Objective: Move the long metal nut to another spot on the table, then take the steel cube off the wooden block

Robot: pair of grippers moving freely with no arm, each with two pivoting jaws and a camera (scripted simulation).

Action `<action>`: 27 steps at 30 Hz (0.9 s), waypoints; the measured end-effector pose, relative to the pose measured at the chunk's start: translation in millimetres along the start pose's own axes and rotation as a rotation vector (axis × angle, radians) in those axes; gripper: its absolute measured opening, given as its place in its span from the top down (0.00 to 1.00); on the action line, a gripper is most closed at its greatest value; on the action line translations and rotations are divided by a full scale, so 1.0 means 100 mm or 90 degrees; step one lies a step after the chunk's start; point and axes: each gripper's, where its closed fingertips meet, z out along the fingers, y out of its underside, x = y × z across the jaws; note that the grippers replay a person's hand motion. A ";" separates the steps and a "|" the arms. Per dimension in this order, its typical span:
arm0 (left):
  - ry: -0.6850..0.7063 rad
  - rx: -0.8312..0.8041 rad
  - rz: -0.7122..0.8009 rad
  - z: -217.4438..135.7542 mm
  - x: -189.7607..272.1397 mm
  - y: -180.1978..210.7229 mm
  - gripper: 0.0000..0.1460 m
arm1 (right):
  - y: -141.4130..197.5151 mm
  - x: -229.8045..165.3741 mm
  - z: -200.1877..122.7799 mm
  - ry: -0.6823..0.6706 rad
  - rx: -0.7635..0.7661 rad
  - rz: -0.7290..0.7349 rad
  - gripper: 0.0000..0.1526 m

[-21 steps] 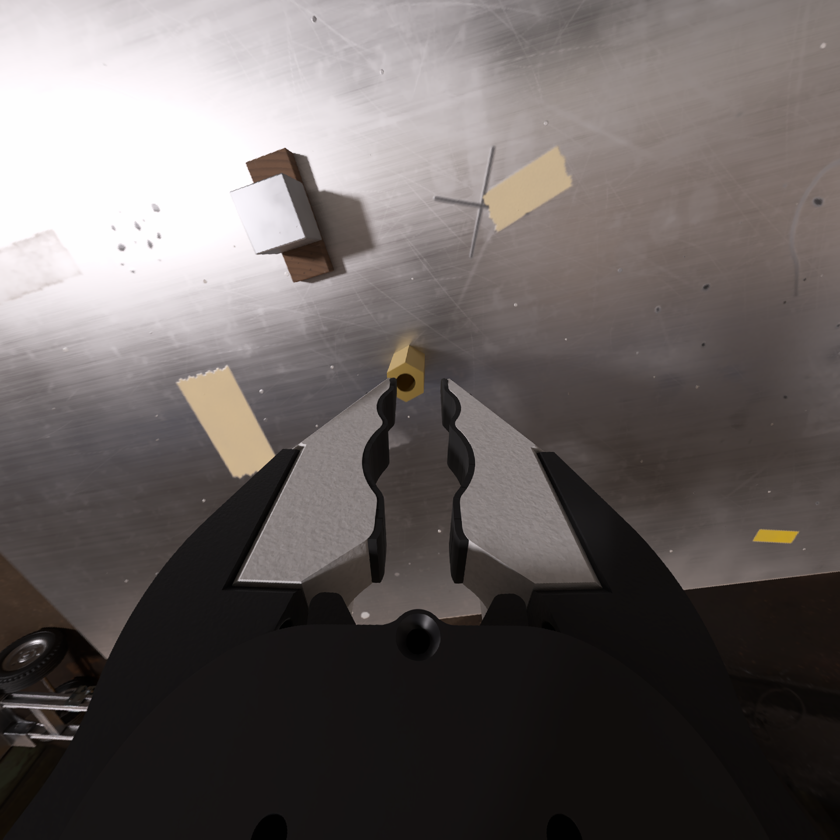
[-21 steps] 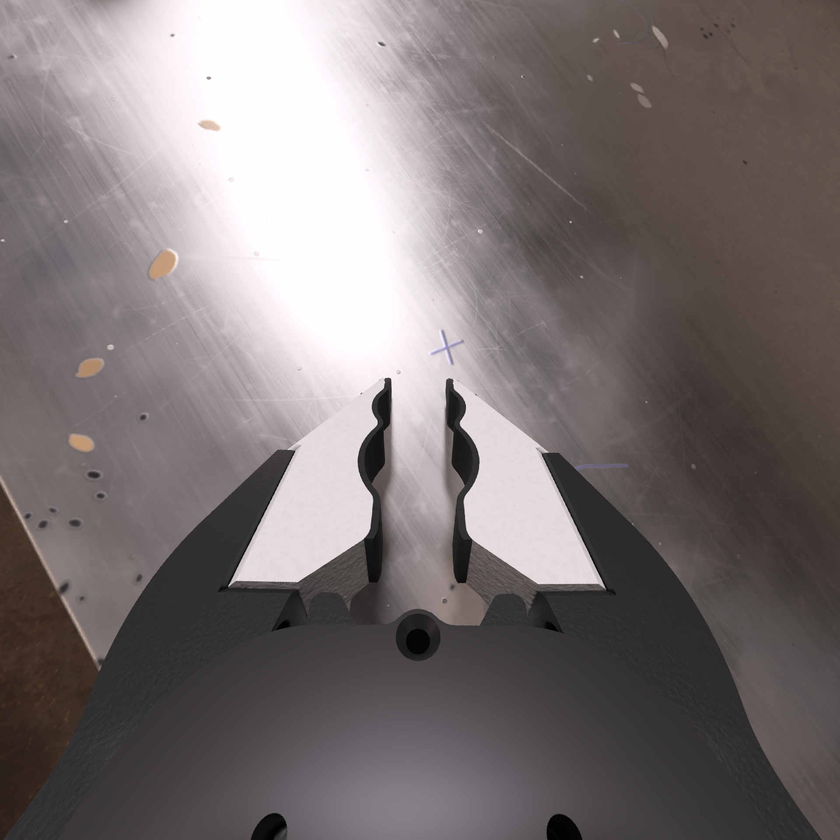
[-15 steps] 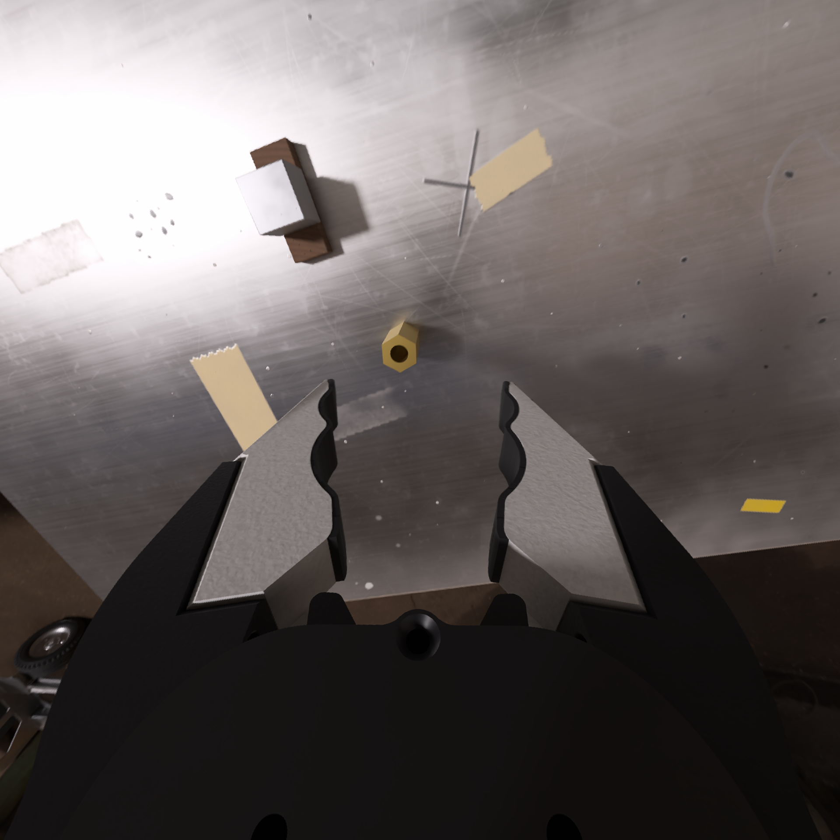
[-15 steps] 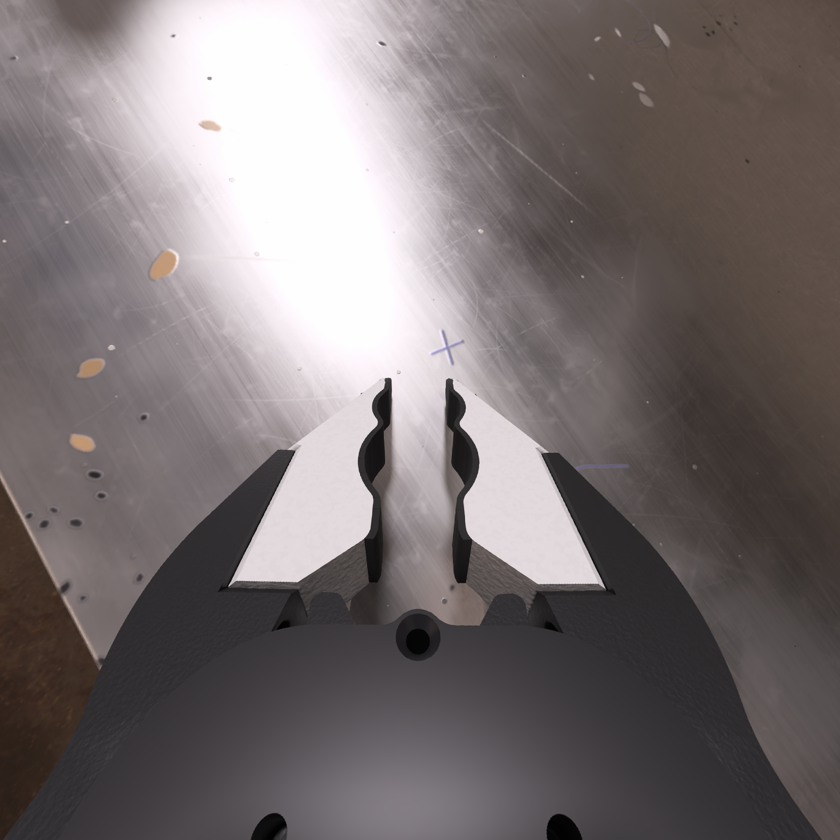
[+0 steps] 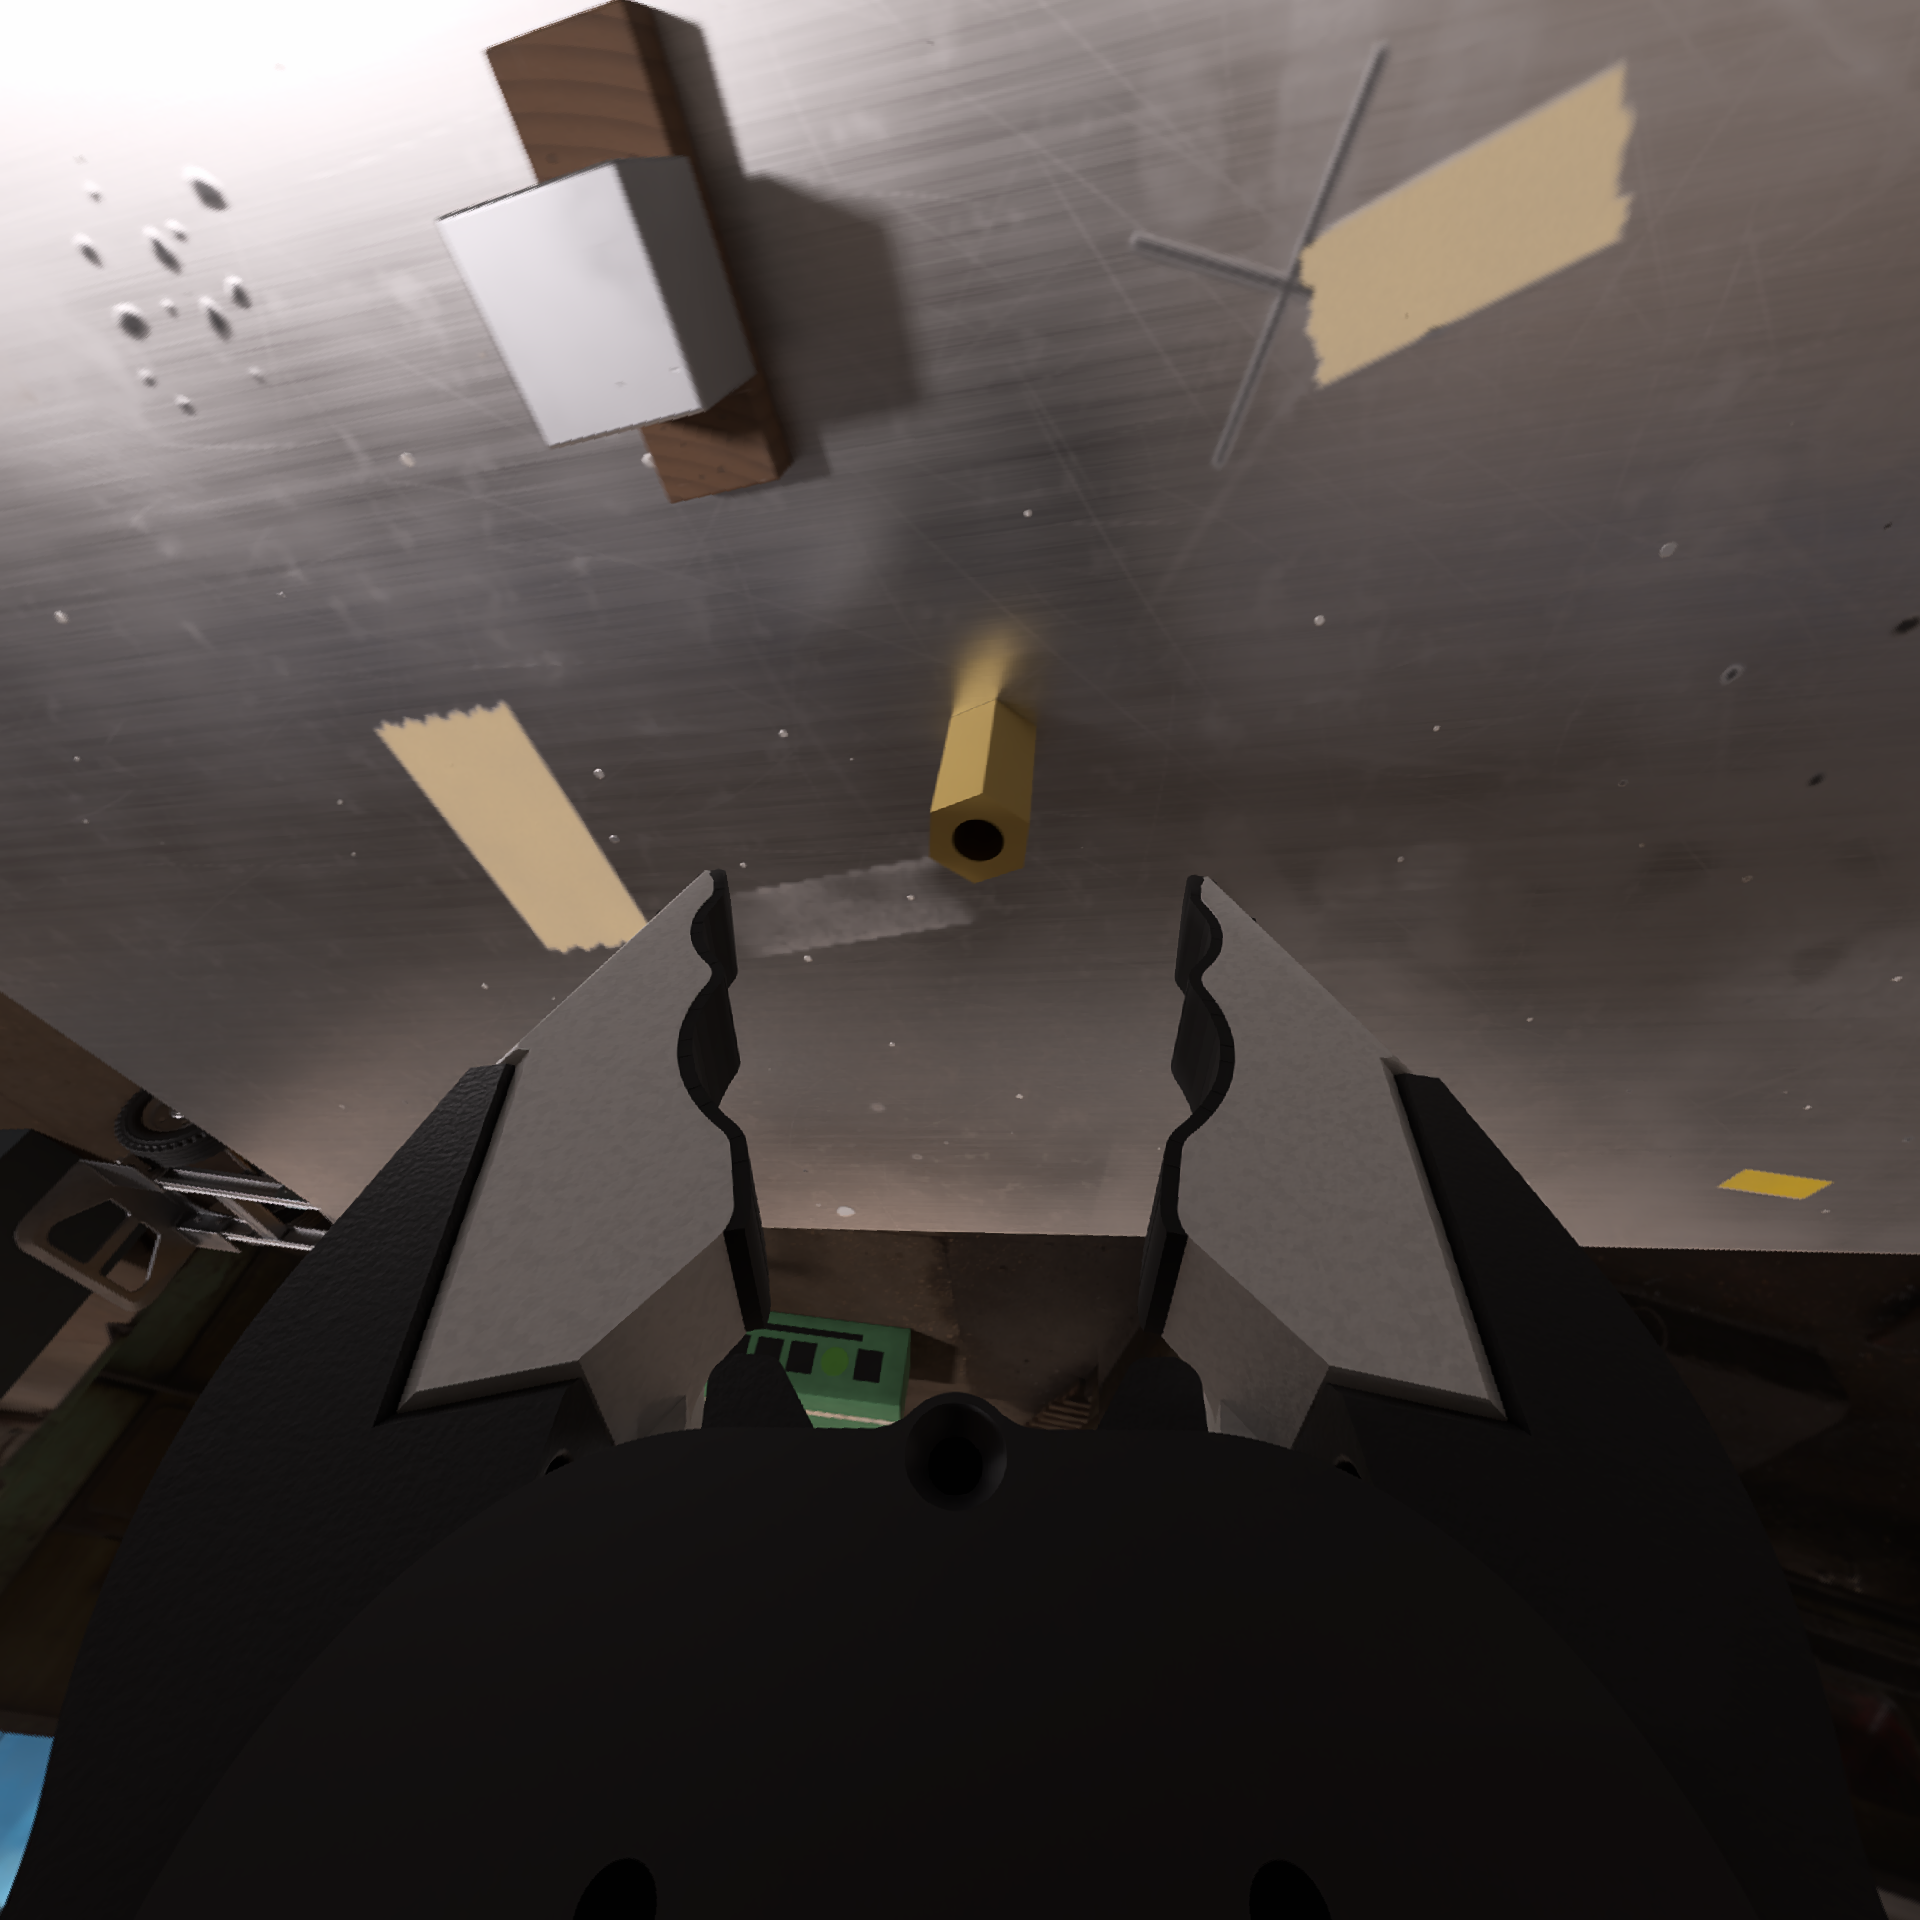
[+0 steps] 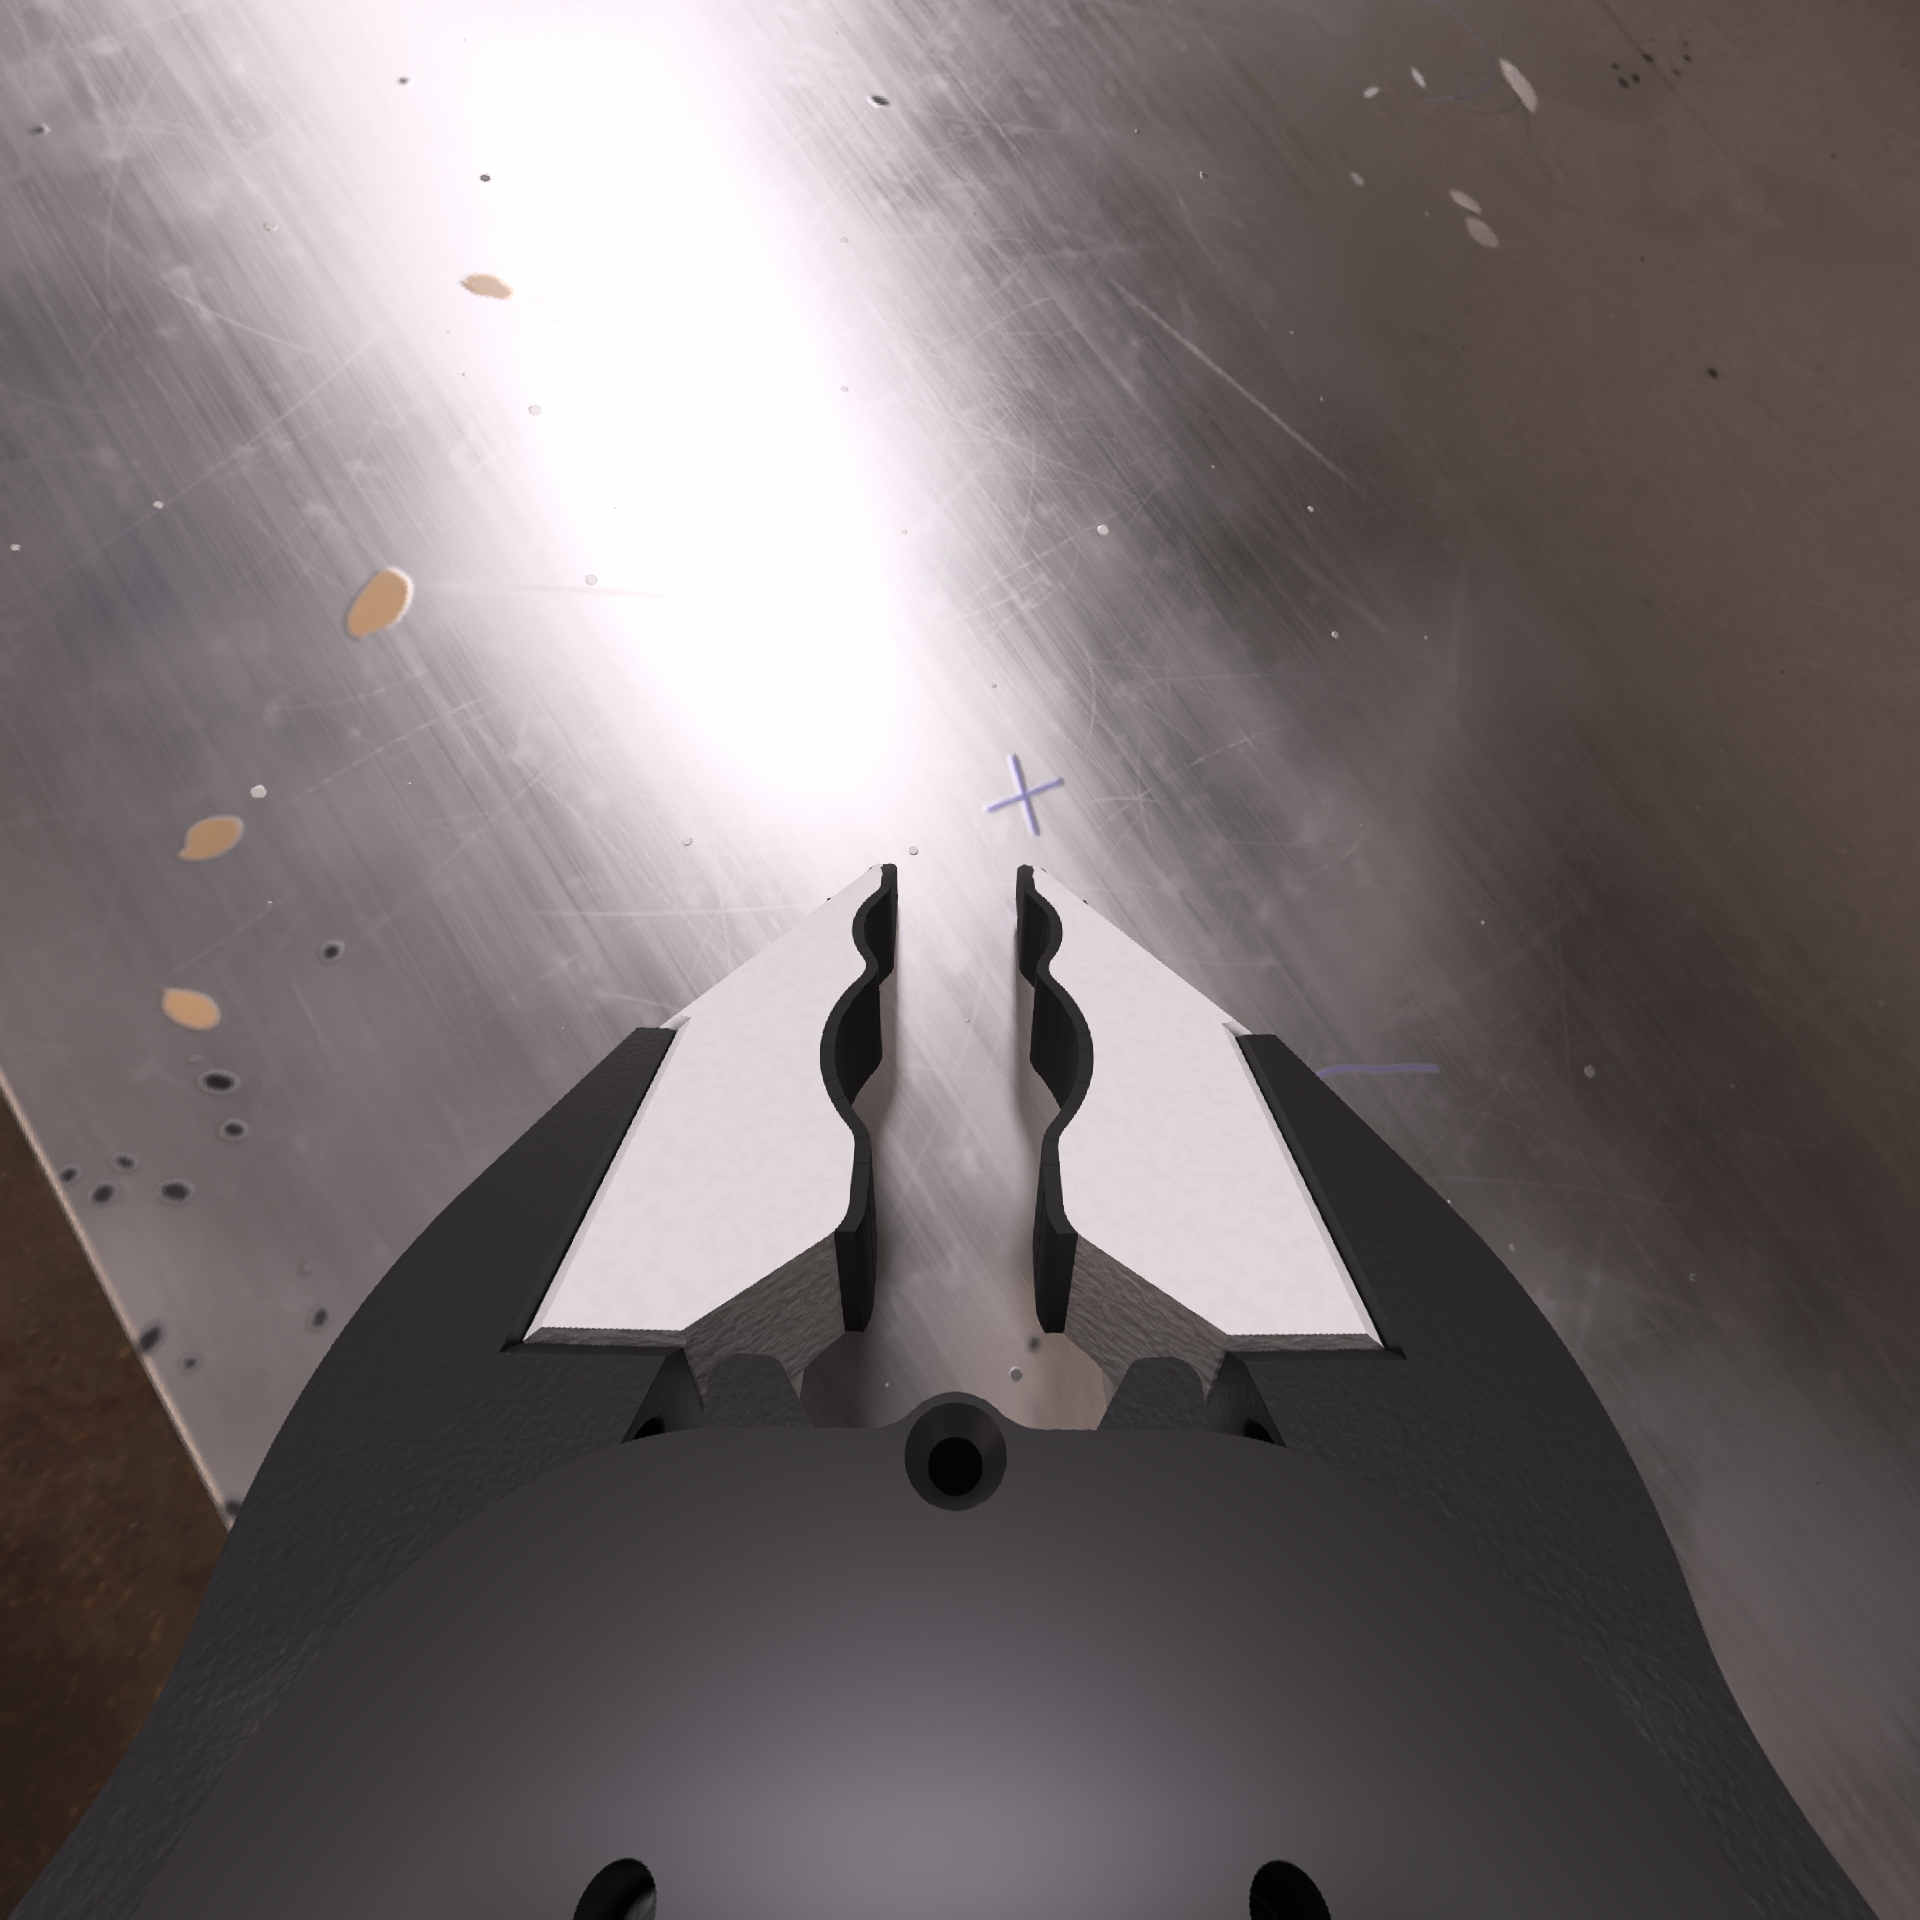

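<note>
In the left wrist view a long brass-coloured hex nut stands on end on the scratched metal table, its holed end toward the camera. My left gripper is open and empty, with its fingertips just short of the nut on either side. A steel cube rests on a brown wooden block at the far left. In the right wrist view my right gripper is shut with only a narrow gap, holds nothing, and hovers over bare table. None of the task objects show in that view.
Two tan tape strips, a scratched cross and a small yellow patch mark the table. Its near edge runs behind my left fingers, with a green box below. The right wrist view shows a blue cross and the table's left edge.
My left gripper opened and let go of the nut, which now stands free on the table. It then came closer to the table. The right gripper has not moved.
</note>
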 end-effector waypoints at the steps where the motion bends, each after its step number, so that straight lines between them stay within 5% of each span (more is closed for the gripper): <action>1: -0.001 -0.004 0.006 0.02 0.02 0.00 0.41 | 0.00 0.00 0.00 0.000 0.000 -0.001 0.85; 8: -0.010 -0.021 0.006 0.18 0.02 0.00 0.43 | 0.00 -0.01 0.00 0.000 0.001 -0.003 0.86; 10: -0.009 -0.032 0.011 0.21 0.03 0.02 0.52 | 0.00 -0.01 0.00 -0.001 0.001 -0.003 0.86; 12: -0.016 -0.036 0.020 0.23 0.04 0.03 0.80 | 0.00 -0.01 0.00 -0.001 0.001 -0.002 0.86; 13: -0.019 -0.036 0.023 0.23 0.04 0.03 0.86 | 0.00 -0.01 0.00 -0.001 0.000 -0.002 0.86; 19: -0.030 -0.035 0.045 0.19 0.05 0.01 0.86 | 0.00 -0.01 0.00 -0.001 0.000 -0.002 0.86; 22: -0.018 0.045 0.050 -0.19 0.09 -0.12 0.86 | 0.00 0.00 0.00 -0.002 0.000 0.000 0.86; 27: -0.010 0.346 0.193 -1.54 0.74 -0.48 0.86 | 0.01 0.00 0.00 -0.004 -0.001 0.004 0.86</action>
